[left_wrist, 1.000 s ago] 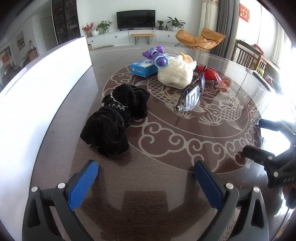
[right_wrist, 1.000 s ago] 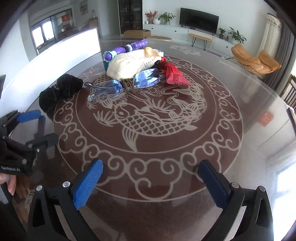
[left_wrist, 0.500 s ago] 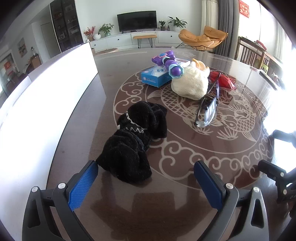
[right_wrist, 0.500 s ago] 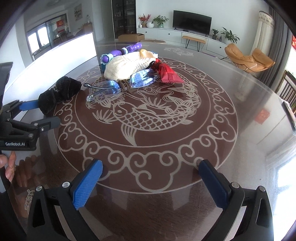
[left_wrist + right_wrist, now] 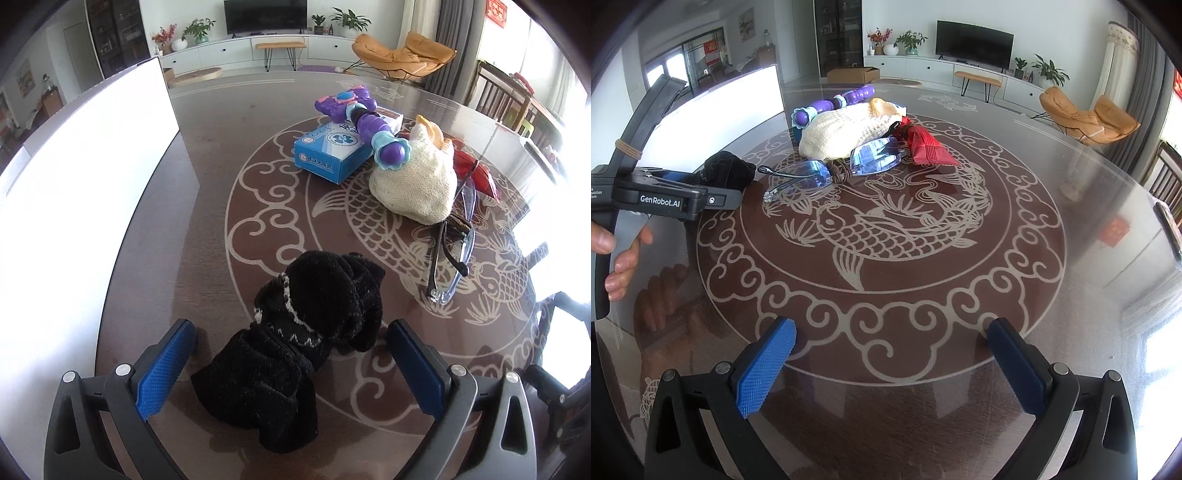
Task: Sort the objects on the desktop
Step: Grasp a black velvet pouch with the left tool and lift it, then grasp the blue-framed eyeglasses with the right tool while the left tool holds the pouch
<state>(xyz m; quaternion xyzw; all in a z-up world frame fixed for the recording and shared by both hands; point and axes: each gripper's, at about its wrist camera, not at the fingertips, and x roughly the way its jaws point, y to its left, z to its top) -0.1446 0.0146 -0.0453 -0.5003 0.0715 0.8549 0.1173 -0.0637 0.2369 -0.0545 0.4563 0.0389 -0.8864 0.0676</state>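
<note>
Only thing I can actually read is "GenRobot.AI" in white on the black body of the left gripper (image 5: 713, 201), over at 9 o'clock in the right wrist view. The blue box (image 5: 341, 147) at 12 o'clock in the left wrist view has white print and a round logo, too small to make out.

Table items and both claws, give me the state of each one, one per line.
Left claw: open, straddling the black garment, not closed on it.
Right claw: open, empty, over bare table.
Black fuzzy garment: crumpled, lying on the table.
Glasses: unfolded, resting against the cream knit hat.
Cream knit hat: slumped in a heap.
Blue box: closed, lying flat.
Purple toy wand: lying across the blue box.
</note>
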